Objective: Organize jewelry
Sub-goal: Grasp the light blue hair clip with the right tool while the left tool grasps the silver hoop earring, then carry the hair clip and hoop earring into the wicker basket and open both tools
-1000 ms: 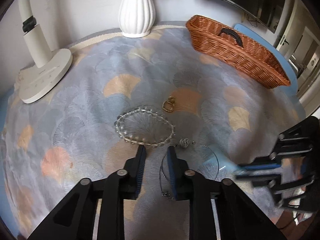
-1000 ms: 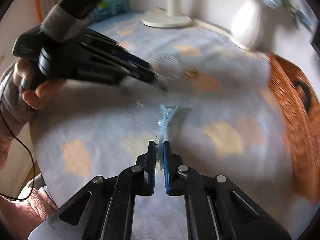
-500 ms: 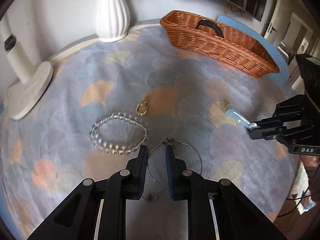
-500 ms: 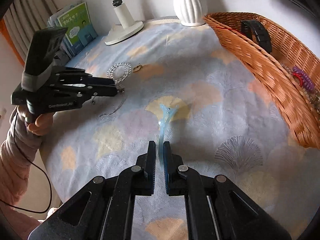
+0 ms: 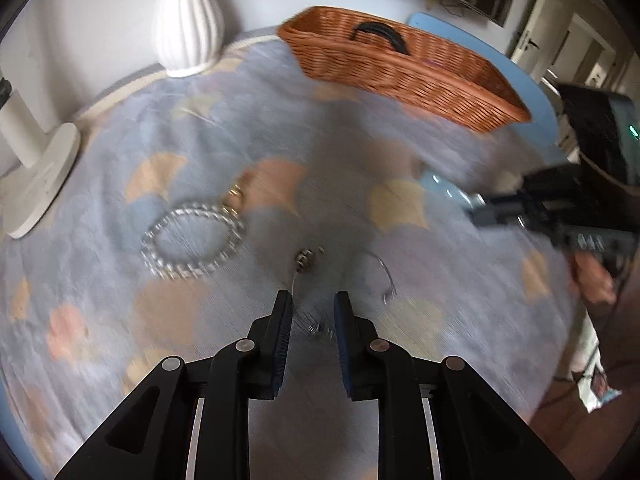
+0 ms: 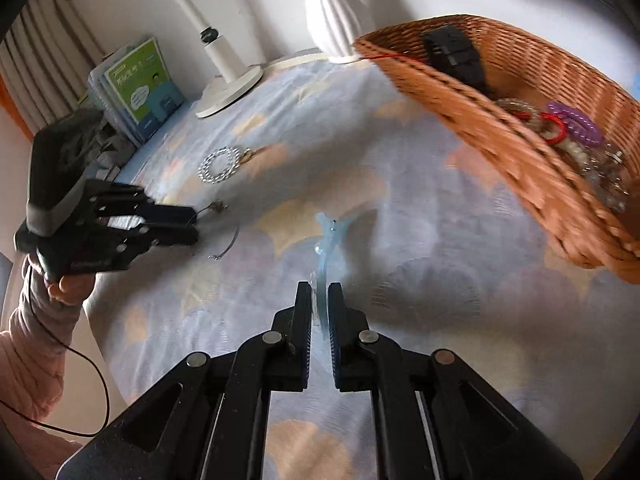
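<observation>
Right gripper [image 6: 319, 304]: jaws clamped on a pale blue hair clip [image 6: 326, 240], which sticks forward at frame centre in the right wrist view, over the patterned tablecloth [image 6: 400, 240].

Left gripper [image 5: 309, 312]: jaws apart with a clear gap, nothing between them. Thin wire necklace [image 5: 376, 276] lies on the cloth just ahead of the tips, its small pendant [image 5: 305, 258] up and left of the loop; wire is faint and partly lost in motion blur.

Clear bead bracelet [image 5: 192, 242] sits left of centre in the left wrist view, a small gold piece [image 5: 236, 196] touching or just beside its upper right edge; cannot tell which.

Wicker basket [image 6: 500, 128], upper right of the right wrist view, holds a black band [image 6: 456, 60], a purple coil tie [image 6: 576, 120], a red ring [image 6: 554, 128] and pale beads; its right end is cut off by the frame.

White ribbed vase [image 5: 188, 20] upper left, top cropped. Lamp base [image 5: 40, 184] at left edge. Books [image 6: 140, 84] stand at upper left of the right wrist view.

Both views are smeared; fine detail is unreadable.
</observation>
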Tool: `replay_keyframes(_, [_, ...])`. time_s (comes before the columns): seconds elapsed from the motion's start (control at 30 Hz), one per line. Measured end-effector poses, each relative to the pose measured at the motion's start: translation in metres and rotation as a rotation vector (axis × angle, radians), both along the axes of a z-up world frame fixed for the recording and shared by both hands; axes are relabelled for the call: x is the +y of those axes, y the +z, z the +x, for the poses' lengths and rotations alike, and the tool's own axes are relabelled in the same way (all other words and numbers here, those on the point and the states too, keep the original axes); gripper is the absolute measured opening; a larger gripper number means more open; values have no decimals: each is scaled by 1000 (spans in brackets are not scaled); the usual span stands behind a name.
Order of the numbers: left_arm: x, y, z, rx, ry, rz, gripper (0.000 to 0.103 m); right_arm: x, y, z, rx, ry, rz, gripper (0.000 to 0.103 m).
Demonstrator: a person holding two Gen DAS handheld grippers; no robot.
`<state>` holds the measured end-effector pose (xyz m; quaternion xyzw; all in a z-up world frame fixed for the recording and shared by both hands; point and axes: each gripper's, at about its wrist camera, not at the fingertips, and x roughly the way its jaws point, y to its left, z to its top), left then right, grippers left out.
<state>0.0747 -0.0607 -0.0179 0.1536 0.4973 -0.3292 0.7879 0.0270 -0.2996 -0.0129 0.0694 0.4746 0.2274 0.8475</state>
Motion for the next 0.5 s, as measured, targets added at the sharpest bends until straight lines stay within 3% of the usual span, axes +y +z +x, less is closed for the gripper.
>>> replay_keyframes(0.13, [0,3,0,-26,24,20,22,-8,2,-1,2,-21,18,15])
replay_keyframes(0.27, [-2,1,15,-15,35,2,22,-14,7,-7,-15,-36,2,29])
replay_keyframes(0.5, [-16,-2,19,-37,-13,13,23,-8,14,-8,-46,0,-54,31])
